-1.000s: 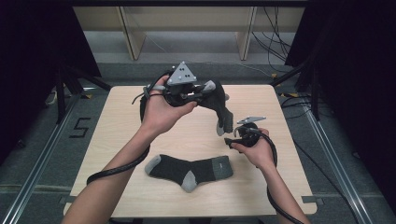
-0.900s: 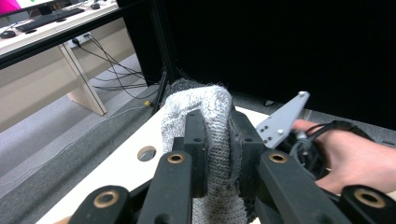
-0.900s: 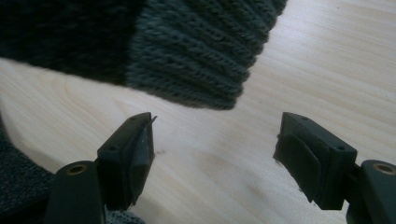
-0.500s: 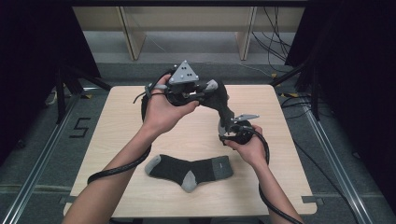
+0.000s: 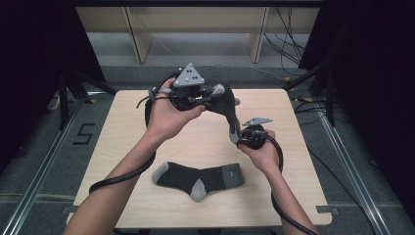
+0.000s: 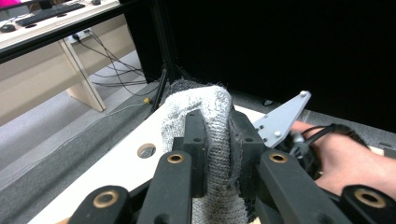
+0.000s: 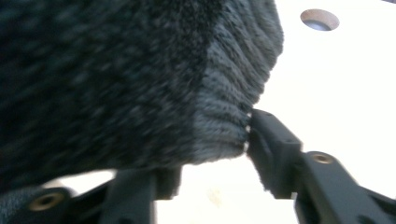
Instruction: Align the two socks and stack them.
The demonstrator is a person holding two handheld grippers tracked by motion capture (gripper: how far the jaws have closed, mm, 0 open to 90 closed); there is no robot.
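The left tongs point(image 6: 217, 154) clamp a dark sock's point(image 5: 226, 105) grey toe; the right tongs point(image 7: 210, 154) gape around its cuff — second sock point(image 5: 198, 176) lies flat on the surface point(image 5: 122, 127).

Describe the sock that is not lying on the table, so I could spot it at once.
Start at the light wooden table and look above its far half, between the person's two hands. There a dark grey sock hangs in the air, its light grey toe clamped in the left gripper, its cuff at the right gripper. Its twin, the flat sock, lies on the near part of the table.
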